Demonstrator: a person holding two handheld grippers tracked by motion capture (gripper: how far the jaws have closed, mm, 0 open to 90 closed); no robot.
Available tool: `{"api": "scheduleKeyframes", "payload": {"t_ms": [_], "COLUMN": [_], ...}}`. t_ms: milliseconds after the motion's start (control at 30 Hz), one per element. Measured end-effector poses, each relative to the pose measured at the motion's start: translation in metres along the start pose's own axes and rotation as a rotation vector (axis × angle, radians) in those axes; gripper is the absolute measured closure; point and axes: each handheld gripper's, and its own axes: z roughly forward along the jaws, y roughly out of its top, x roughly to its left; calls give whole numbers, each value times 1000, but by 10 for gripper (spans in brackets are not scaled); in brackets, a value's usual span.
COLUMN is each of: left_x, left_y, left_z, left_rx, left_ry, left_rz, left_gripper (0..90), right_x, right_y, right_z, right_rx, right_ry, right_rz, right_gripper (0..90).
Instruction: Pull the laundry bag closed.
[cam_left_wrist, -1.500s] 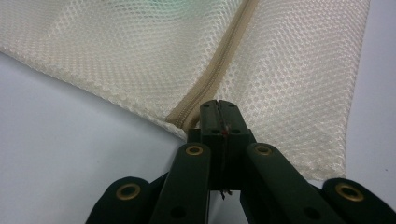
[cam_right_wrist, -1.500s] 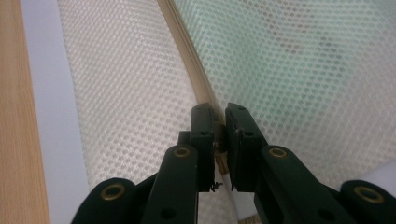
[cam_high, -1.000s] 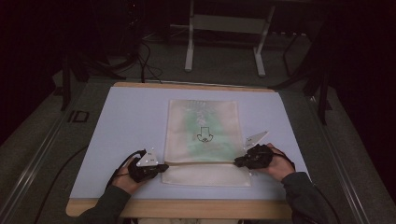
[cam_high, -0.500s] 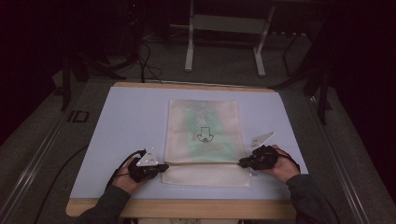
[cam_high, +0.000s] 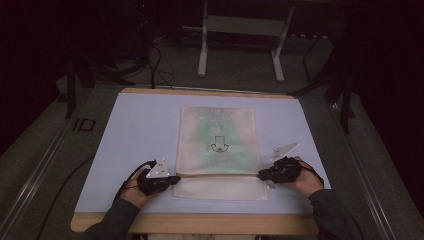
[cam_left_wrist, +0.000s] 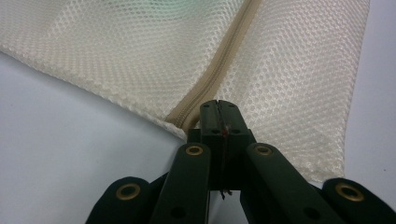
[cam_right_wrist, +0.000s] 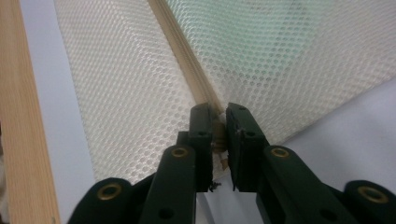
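Observation:
A cream mesh bag (cam_high: 217, 135) with something green inside lies flat on the pale blue mat (cam_high: 135, 130). A beige zipper (cam_high: 220, 175) crosses it near its front end. My left gripper (cam_high: 176, 178) is at the zipper's left end. In the left gripper view its jaws (cam_left_wrist: 218, 108) are pressed together on the bag's edge (cam_left_wrist: 187, 128). At the zipper's right end is my right gripper (cam_high: 261, 175). Its jaws (cam_right_wrist: 219, 112) have just been opening, and a narrow gap shows with the zipper's end piece (cam_right_wrist: 217, 133) between them.
The mat lies on a wooden table whose front edge (cam_high: 200, 222) is close to both hands. In the right gripper view that wooden edge (cam_right_wrist: 18, 116) runs just left of the bag. A metal stand (cam_high: 202, 55) and cables (cam_high: 155, 65) are on the dark floor beyond.
My right hand has shifted a little to the right and toward the front edge. The left hand and the bag have stayed where they were.

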Motion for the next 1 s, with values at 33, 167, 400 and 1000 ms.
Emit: {"api": "scheduleKeyframes", "payload": {"t_ms": [33,167,400,1000], "left_x": [0,-1,-1,-2], "left_y": [0,0,0,0], "left_z": [0,0,0,0], "left_rx": [0,1,0,-3], "left_ry": [0,5,6,13], "left_rz": [0,0,-1,-4], "left_gripper": [896,895,895,890], "right_x": [0,-1,-2,5], "right_y": [0,1,5,-13], "right_z": [0,-5,-12,-18], "right_rx": [-6,-63,-103,-207], "right_ry": [0,0,-42,-217], "right_rz": [0,11,19,141], "right_gripper": [785,779,779,783]}}
